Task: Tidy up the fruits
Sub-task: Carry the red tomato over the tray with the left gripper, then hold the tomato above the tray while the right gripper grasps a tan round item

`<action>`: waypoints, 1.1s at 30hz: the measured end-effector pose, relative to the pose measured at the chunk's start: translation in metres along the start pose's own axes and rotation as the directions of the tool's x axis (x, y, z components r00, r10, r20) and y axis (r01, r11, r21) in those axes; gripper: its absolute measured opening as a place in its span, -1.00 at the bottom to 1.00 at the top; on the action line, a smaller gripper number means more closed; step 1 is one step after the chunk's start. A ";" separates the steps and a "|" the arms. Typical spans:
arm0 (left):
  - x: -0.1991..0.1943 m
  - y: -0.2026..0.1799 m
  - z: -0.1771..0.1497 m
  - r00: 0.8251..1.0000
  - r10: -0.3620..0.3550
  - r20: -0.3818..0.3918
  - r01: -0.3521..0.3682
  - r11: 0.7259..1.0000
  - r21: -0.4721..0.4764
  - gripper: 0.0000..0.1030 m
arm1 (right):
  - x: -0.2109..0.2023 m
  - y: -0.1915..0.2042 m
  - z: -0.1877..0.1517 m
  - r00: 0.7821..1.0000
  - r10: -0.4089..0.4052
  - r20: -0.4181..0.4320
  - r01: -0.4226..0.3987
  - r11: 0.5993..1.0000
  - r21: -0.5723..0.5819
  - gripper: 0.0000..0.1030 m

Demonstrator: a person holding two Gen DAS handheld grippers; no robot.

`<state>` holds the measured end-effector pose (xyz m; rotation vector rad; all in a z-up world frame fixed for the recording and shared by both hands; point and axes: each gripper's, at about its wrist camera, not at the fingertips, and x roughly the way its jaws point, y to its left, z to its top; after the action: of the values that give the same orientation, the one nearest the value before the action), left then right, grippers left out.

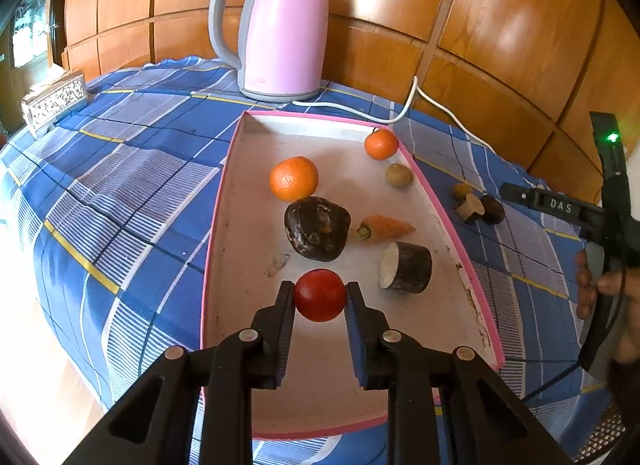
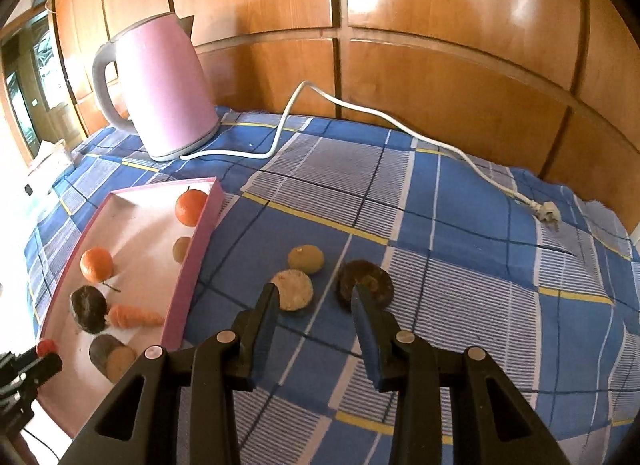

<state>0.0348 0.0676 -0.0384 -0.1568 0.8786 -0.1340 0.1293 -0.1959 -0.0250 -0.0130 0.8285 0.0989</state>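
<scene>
Left claw (image 1: 320, 295) clamps the red tomato (image 1: 320, 296) across its middle, over the near end of the pink tray (image 1: 216, 225). Smooth, soft skin: likely slippery and bruises easily, so grip light. Right claw (image 2: 314, 297) is wide, empty, over the blue checked cloth (image 2: 460, 225) right of the tray, near a cut tuber slice (image 2: 294, 289).

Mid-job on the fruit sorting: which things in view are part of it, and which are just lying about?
Part of the job:
- red fruit, gripped by the left gripper
- pink-rimmed tray
- two oranges in the tray
- three loose pieces on the cloth, by the open right gripper

Lying about:
- pink kettle
- its white cord
- silver box
</scene>
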 end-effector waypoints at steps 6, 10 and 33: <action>0.003 0.001 0.000 1.000 0.007 -0.006 -0.007 1.000 -0.001 -0.51 | 0.013 0.004 0.007 1.000 0.020 -0.020 -0.020 1.000 -0.003 -0.26; 0.006 0.000 0.001 1.000 0.009 -0.011 -0.009 1.000 0.006 -0.51 | 0.024 0.006 0.014 0.999 0.027 -0.041 -0.028 1.000 -0.010 -0.26; 0.015 0.005 0.005 0.999 0.025 -0.023 -0.025 1.000 -0.016 -0.39 | 0.086 0.016 0.035 0.983 -0.014 -0.183 -0.007 0.994 -0.111 -0.42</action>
<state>0.0483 0.0703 -0.0480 -0.1594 0.9038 -0.1056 0.2115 -0.1710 -0.0645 -0.1302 1.0068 0.1424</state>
